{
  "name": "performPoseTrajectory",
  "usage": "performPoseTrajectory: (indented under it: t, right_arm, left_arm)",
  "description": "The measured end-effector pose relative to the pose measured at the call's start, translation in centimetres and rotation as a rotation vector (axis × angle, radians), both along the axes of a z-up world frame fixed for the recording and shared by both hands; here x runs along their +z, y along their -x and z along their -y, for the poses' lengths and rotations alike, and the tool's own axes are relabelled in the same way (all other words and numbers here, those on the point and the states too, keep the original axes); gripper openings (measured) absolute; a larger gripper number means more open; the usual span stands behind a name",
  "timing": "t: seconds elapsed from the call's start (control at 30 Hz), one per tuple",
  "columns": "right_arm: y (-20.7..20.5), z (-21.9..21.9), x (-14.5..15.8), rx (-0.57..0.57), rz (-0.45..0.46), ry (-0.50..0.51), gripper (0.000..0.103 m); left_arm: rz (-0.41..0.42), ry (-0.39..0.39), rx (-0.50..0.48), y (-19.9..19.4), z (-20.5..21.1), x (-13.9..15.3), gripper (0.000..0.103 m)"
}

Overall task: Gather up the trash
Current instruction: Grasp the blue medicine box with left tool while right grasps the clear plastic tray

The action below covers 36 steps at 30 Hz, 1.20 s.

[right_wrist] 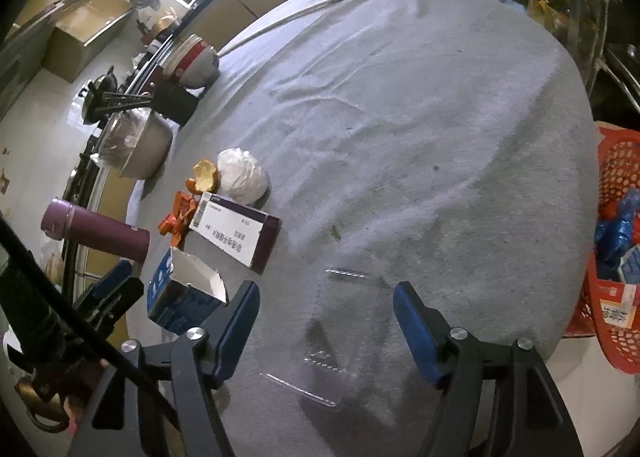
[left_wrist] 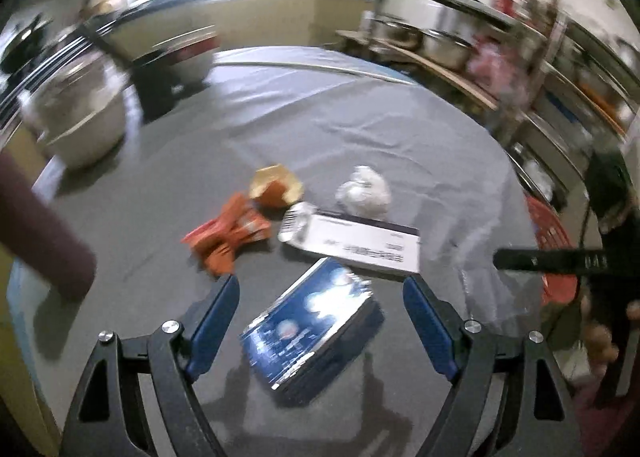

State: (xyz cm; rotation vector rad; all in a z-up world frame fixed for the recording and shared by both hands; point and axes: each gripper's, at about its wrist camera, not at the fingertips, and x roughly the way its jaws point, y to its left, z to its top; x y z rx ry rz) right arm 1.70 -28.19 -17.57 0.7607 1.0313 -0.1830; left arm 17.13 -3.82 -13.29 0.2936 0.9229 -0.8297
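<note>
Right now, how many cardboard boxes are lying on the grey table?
2. The blue box lies between the open left gripper fingers; the white-and-purple box lies just beyond it. Others may be hidden.

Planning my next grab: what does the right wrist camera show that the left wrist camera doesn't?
Only the right wrist view shows the clear plastic tray between the open right gripper, and trash already in the red basket.

Only the left wrist view shows the blue box between the open left gripper.

Both show the white box, orange peel, orange wrapper and crumpled bag.
</note>
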Motion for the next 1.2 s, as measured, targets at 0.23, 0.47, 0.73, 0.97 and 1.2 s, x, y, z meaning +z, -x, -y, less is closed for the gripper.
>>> performPoseTrajectory:
  t: [0.23, 0.47, 0.73, 0.97, 1.2]
  right_arm:
    - [-0.6, -0.9, 0.4, 0.015, -0.012, 0.009, 0.073]
    - [-1.8, -3.0, 0.1, 0.051, -0.047, 0.084, 0.073]
    - [-2.5, -4.6, -0.5, 0.087, -0.101, 0.187, 0.073]
    - [-2.2, -5.1, -0.7, 0.160, -0.100, 0.275, 0.061]
    - [-1.1, -3.8, 1.0, 0.160, -0.012, 0.256, 0.056]
  left_arm:
    - [-0.050, -0.029, -0.021, 0.1, -0.5, -2.2, 0.084]
    - [-0.113, 0.023, 0.021, 1.6, -1.7, -2.4, 0.084]
    - [-0.126, -0.004, 0.087, 3.4, -1.3, -2.8, 0.084]
    - [-0.102, -0.056, 0.138, 3.2, -1.2, -3.2, 0.052]
    - [-0.071, -0.013, 0.190, 4.5, -1.3, -1.4, 0.049]
